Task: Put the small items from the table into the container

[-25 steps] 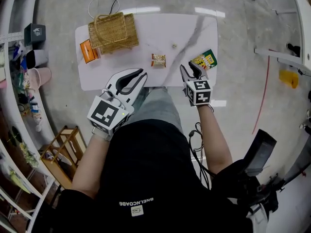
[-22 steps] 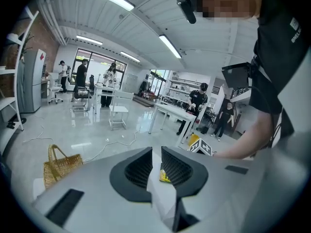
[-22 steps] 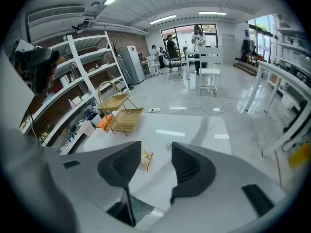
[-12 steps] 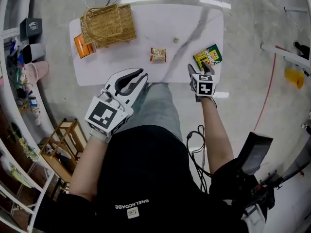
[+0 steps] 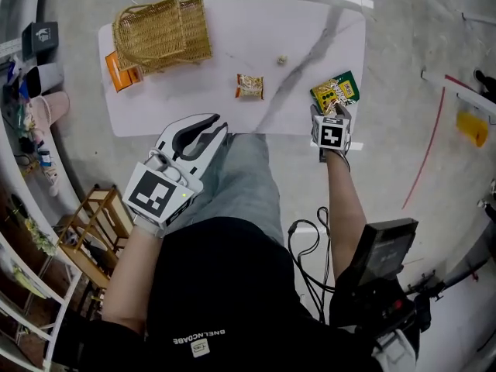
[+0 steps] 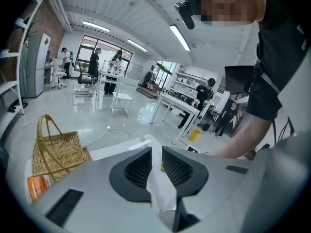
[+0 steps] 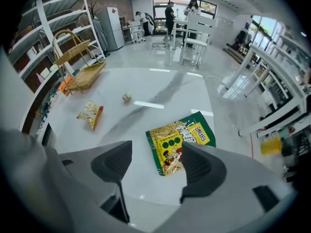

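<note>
A wicker basket with a handle stands at the far left of the white marble table, with an orange packet beside it. A small snack packet and a tiny item lie mid-table. My right gripper points steeply down over the near end of a green-and-yellow snack packet. Its jaws are opening wide and the pads touch nothing. My left gripper hovers at the table's near edge, empty. Its jaws are opening and stand a narrow gap apart.
Shelves with boxes and cups line the left wall. A wooden stool stands on the floor at the left. A yellow object lies on the floor at the right. My legs are against the table's near edge.
My right gripper has moved forward and down onto the green packet's near end, and its jaws have spread. The left gripper has sunk a little toward me.
</note>
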The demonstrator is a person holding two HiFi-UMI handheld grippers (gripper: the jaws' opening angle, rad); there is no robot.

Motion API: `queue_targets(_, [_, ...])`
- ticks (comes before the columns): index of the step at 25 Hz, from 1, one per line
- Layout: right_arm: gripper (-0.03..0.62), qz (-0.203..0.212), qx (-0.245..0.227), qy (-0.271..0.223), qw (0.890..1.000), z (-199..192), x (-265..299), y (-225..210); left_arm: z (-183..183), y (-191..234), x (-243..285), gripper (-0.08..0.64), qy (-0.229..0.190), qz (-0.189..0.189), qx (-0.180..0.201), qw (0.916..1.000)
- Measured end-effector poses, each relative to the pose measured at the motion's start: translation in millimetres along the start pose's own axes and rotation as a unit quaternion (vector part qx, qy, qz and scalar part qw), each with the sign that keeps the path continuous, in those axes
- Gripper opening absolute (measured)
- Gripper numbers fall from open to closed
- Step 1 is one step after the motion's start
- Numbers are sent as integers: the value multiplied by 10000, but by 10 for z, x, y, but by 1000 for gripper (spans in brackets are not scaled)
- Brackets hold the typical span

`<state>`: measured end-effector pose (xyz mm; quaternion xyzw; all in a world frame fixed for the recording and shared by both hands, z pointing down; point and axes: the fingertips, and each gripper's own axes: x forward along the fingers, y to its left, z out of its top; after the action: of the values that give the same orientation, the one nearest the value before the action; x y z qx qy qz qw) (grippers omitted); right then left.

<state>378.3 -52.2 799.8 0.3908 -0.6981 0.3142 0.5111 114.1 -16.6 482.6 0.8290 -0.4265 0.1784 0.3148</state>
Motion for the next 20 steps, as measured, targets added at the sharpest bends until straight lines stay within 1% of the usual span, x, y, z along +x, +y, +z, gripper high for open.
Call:
queue_targets(2, [308,-117,-54,150,9998,-52,102,-87,-60,52,34,46,43,41,-35,10000])
queue_targets(5, [322,-221,31,266,9994,-112,264,-180,-123,79,79,48,63,15,-66,10000])
queue_targets(7, [328,-227,105,318,9992,-161,372,-226,-136,100,106,46,109,32,-75,9999])
queue_targets(13, [354,-234,40,617,9978,-299,597,-346,-249,108,163,46,224,-54,-170,9996])
queue_targets(20, [357,-210,76,784,9967,-349,741,-438,-275,120,292,47,269,-69,-208,9994])
